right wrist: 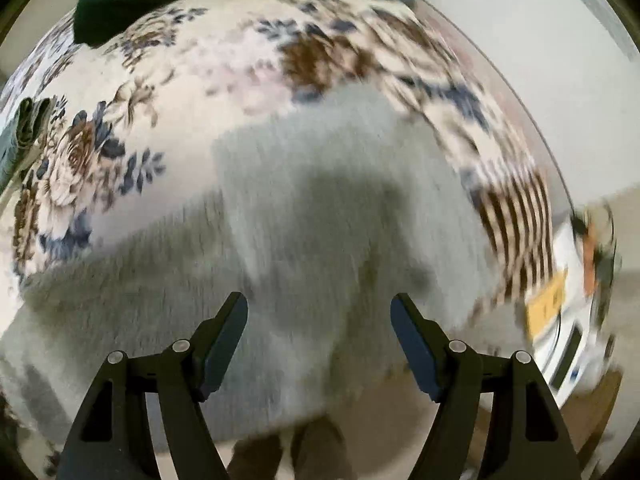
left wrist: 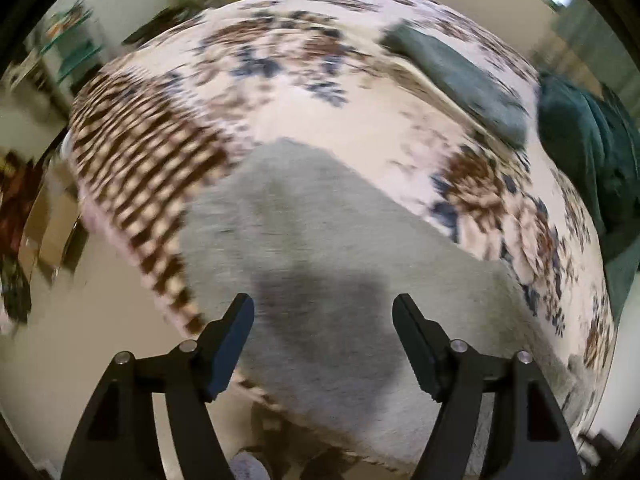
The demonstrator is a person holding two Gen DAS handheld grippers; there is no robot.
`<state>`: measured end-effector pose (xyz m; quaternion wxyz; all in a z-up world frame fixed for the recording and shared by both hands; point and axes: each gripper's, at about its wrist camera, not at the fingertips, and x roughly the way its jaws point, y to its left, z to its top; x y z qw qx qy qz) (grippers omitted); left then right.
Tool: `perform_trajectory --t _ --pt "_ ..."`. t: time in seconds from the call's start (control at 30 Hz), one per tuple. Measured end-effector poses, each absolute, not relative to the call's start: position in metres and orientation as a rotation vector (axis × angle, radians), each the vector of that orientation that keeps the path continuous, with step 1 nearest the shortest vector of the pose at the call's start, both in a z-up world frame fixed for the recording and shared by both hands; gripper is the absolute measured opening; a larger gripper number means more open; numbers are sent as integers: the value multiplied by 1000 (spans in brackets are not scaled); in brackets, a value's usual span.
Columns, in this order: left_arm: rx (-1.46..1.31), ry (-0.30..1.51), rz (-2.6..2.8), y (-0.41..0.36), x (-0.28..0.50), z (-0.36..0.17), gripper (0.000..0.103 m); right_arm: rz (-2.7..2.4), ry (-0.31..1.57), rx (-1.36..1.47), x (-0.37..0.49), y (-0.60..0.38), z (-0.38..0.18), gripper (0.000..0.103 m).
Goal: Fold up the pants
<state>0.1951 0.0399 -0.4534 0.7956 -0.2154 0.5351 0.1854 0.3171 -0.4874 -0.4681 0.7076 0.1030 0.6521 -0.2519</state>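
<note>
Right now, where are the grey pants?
The grey pants lie on the floral bedspread at its near edge, under both open tools in both views.

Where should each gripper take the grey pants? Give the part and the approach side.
Probably at the near edge. The pants lie flat on the floral bedspread, so only an edge offers something to pinch. The left gripper and right gripper are both open above them; slide one finger under from the near side.

bare floral bedspread [left wrist: 360,128] beyond the grey pants [left wrist: 320,232], folded teal cloth [left wrist: 460,76] and dark green blanket [left wrist: 588,140] crowding far edge
</note>
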Motion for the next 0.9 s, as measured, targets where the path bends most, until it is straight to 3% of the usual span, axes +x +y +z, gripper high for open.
perform_trajectory --t 0.1,0.17,0.27,0.3,0.33,0.47,0.57,0.6,0.67,0.7,0.73,0.9 --pt "-422 1187 370 7 216 -468 70 -535 1415 169 363 -494 -492 77" --pt "-388 1213 339 -20 226 -477 70 -525 1434 101 390 -489 -516 84" --pt "-339 1251 294 -57 237 -482 70 -558 1488 -18 404 -492 -543 80" --pt "-324 1259 283 -67 239 -482 70 -566 1479 -20 401 -496 -544 55" --pt "-305 1267 269 -79 241 -481 70 -604 1452 -19 394 -509 -537 12" --pt "-262 1288 225 -116 244 -478 70 -749 1325 177 336 -573 -497 14" --pt "-247 1315 208 -135 244 -481 70 -836 1350 418 273 -634 -492 14" --pt "-245 1328 206 -141 245 -483 70 -834 1376 500 256 -648 -499 18" --pt "-255 1349 200 -151 243 -487 70 -787 1426 698 225 -673 -517 41" --pt "-253 1353 198 -156 242 -488 70 -789 1426 770 210 -681 -521 62" --pt "-248 1357 196 -161 241 -488 70 -792 1388 853 194 -689 -521 65" --pt "-271 1376 189 -174 235 -492 70 -790 1239 1072 153 -694 -511 65"
